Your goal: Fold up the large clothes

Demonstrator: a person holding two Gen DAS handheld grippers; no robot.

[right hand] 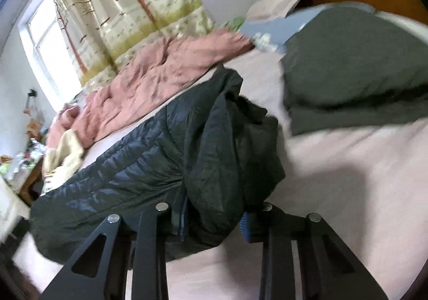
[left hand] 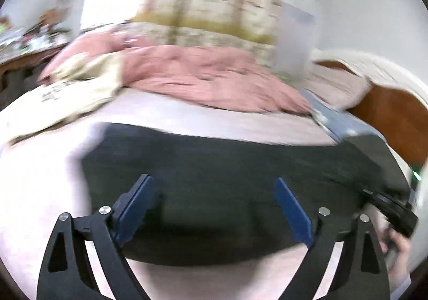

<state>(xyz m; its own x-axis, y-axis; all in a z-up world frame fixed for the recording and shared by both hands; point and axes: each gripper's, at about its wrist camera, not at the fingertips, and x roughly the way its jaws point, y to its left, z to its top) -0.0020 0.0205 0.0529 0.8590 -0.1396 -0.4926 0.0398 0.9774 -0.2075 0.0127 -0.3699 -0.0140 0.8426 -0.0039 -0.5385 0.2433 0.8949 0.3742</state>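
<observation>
A dark puffer jacket (right hand: 149, 155) lies on the pale pink bed sheet (right hand: 347, 193), its near end bunched up. My right gripper (right hand: 214, 222) is shut on that bunched jacket fabric, which hides the fingertips. In the left wrist view a dark grey folded garment (left hand: 227, 182) lies flat on the sheet (left hand: 34, 193). My left gripper (left hand: 214, 209) is open and empty just above it, blue pads (left hand: 136, 206) wide apart. The same grey garment shows in the right wrist view (right hand: 353, 72), to the right of the jacket.
A pink quilt (left hand: 192, 78) lies across the far side of the bed, with a cream cloth (left hand: 80, 80) at its left. A wooden headboard (left hand: 396, 118) and pillows are at the right. A cluttered side table (right hand: 18, 166) stands by the window.
</observation>
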